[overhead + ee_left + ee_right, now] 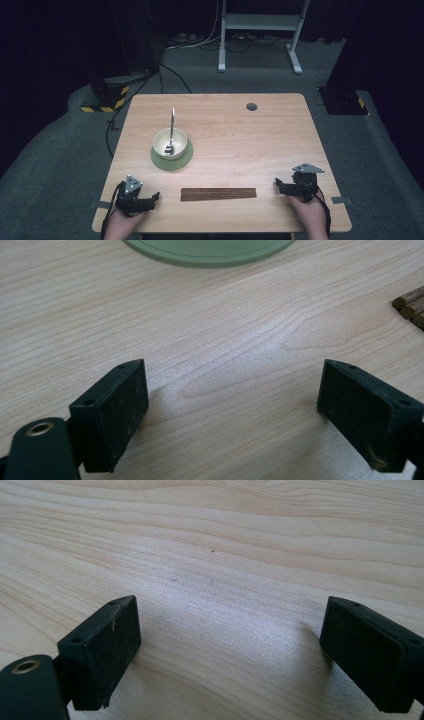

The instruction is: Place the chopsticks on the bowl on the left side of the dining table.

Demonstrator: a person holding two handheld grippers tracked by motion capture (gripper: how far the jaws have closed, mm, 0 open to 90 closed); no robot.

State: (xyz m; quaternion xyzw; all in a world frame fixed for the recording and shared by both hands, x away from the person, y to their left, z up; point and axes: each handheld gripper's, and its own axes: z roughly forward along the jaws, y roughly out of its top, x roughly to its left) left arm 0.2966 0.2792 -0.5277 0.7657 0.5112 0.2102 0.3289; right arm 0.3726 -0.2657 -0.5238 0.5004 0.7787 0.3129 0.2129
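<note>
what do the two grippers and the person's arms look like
Both are black handheld tools. The left gripper and the right gripper each carry a grey three-cornered plate on top and trail a black cable back along the forearm. Up close, each has two blocky black jaws with flat, slightly scuffed pads and small screw holes; a brass-ringed hole sits at the lower left. The forearms look bare, with no sleeves in view.

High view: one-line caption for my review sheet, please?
Both open grippers, left and right, rest at the table's near edge flanking a dark slatted mat; a spoon stands in a bowl on a green coaster.
</note>
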